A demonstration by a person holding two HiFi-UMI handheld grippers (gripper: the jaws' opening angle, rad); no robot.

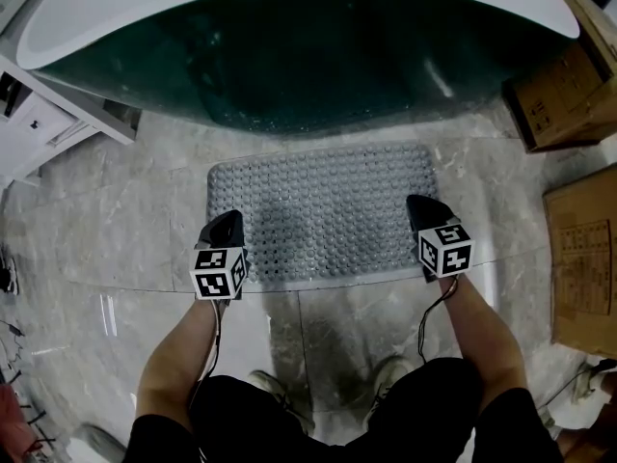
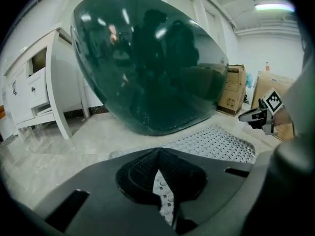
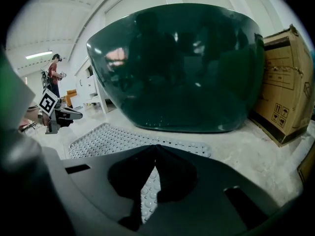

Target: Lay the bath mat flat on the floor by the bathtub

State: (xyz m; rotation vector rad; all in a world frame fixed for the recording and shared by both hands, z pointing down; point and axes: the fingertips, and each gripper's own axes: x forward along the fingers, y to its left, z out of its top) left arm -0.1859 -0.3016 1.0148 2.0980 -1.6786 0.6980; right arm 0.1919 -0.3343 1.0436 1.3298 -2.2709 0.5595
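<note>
**Bath Mat Position at Bathtub: Floor and Room Condition**

**Mat.** The bath mat (image 1: 328, 215) lies flat on the floor (image 1: 125, 230), studded face up. It is grey and rectangular with rounded corners. Its far long edge lies just beside the foot of the bathtub (image 1: 289, 66). The tub is dark green outside with a white rim, and its curved wall leans out over the floor.

**Floor.** The floor is pale grey, marble-pattern tile with a glossy finish. The tile joints are visible, and one runs close along the mat's near edge. The person's shoes (image 1: 275, 389) stand on bare tile short of that edge.

**Left claw** (image 1: 228, 222). It sits low over the mat's near left corner, pointing toward the tub. The jaws are pressed together at the tips. The mat's studded face shows through the gap behind the tips.

**Right claw** (image 1: 416, 203). It sits low over the mat's near right corner, in the same attitude. Its jaws also meet at the tips, with studs showing through the gap behind them.

**Room.**
- A white cabinet (image 1: 48, 123) on legs stands left of the tub.
- A cardboard box (image 1: 564, 95) stands by the tub's right end.
- A second cardboard box (image 1: 583, 268) stands nearer on the right.
- The walls and ceiling are white, with a strip light (image 2: 273, 6) overhead.
- A person in a red top (image 3: 54, 70) stands far back in the room.
</note>
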